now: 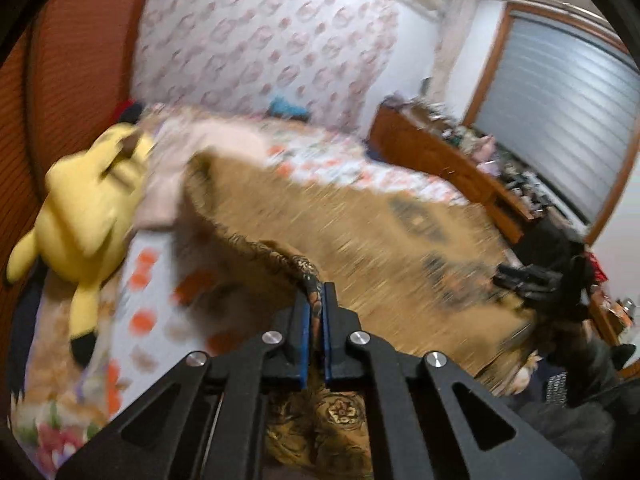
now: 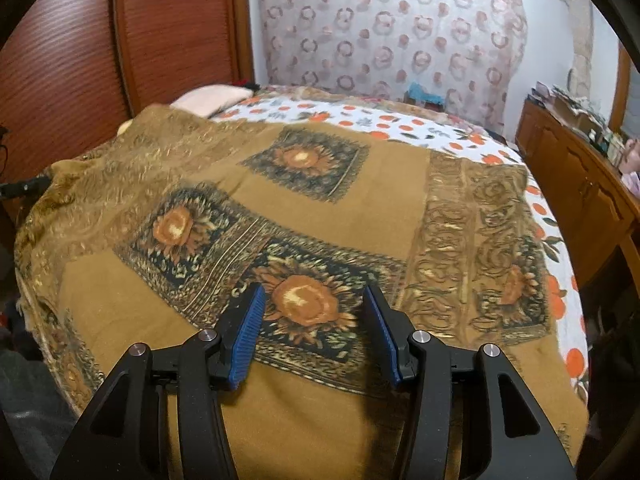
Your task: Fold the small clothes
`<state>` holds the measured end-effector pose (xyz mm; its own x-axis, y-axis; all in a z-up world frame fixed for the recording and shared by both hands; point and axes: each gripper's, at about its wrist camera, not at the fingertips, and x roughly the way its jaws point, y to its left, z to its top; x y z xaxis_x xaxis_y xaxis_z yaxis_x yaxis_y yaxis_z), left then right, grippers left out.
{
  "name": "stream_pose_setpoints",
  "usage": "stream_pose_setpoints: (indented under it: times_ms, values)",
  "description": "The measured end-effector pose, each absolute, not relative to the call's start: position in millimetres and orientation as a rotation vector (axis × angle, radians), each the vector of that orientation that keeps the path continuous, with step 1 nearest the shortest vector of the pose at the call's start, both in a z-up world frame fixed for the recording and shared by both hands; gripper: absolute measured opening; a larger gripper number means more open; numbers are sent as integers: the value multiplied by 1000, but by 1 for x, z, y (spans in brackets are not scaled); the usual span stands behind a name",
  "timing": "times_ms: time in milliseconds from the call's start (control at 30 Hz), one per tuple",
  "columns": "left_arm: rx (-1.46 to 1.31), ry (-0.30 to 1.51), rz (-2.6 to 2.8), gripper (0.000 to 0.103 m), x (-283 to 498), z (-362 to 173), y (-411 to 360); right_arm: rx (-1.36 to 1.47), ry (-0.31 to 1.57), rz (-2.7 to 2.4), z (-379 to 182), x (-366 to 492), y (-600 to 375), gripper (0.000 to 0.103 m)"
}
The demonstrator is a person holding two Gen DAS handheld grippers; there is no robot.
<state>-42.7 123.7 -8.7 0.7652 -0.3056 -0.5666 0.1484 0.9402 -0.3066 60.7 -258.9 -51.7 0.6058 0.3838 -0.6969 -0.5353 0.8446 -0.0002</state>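
Observation:
A brown cloth (image 2: 372,208) with sunflower squares lies spread over the bed. My left gripper (image 1: 317,300) is shut on the patterned edge of this cloth (image 1: 312,280) and holds it lifted, with the cloth (image 1: 360,216) blurred behind it. My right gripper (image 2: 314,300) is open and empty, hovering just above a sunflower square near the cloth's front. The right gripper also shows in the left wrist view (image 1: 532,280) at the cloth's right edge.
A yellow plush toy (image 1: 84,204) lies at the bed's left by the wooden headboard (image 2: 80,60). A pink pillow (image 2: 212,98) lies at the head. The orange-flowered sheet (image 2: 400,120) shows beyond the cloth. A cluttered wooden dresser (image 2: 580,184) stands on the right.

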Motion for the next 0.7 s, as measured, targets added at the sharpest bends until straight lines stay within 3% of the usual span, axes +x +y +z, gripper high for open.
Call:
stream_pose_setpoints:
  times_ms: [233, 700]
  values:
    - [-137, 564, -421, 1, 3, 46, 56, -183, 705, 490, -30, 55, -287, 52]
    - [-10, 535, -657, 1, 63, 96, -68, -121, 687, 389, -20, 45, -352, 51]
